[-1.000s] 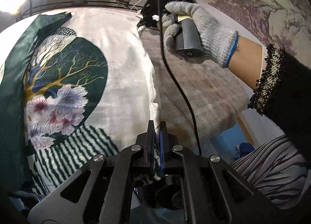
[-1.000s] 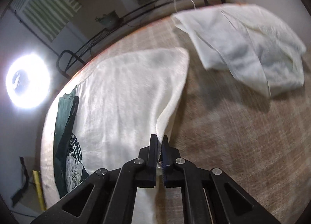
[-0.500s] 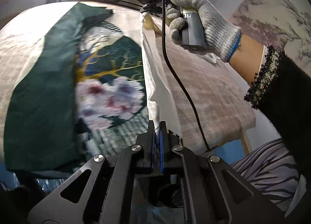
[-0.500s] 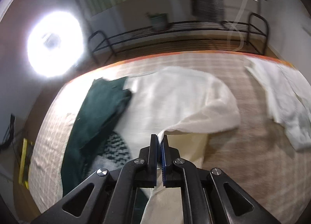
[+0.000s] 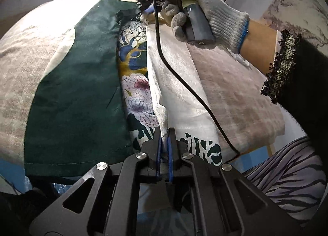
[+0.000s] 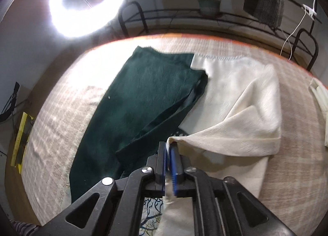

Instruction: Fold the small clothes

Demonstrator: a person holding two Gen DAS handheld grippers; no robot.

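Garment (image 5: 82, 92), dark green with a cream underside, lies mid-frame on the table (image 5: 235, 96). Our left tongs (image 5: 165, 133) pinch its cream edge; our right tongs (image 6: 169, 149), jaws just parting, loosen on the folded-over cream corner. We should lay that flap flat before letting go fully.

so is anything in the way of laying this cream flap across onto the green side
Nothing visible blocks it. The cream flap sits between the right gripper fingers, which have just been opening, and the green panel beside it lies bare.
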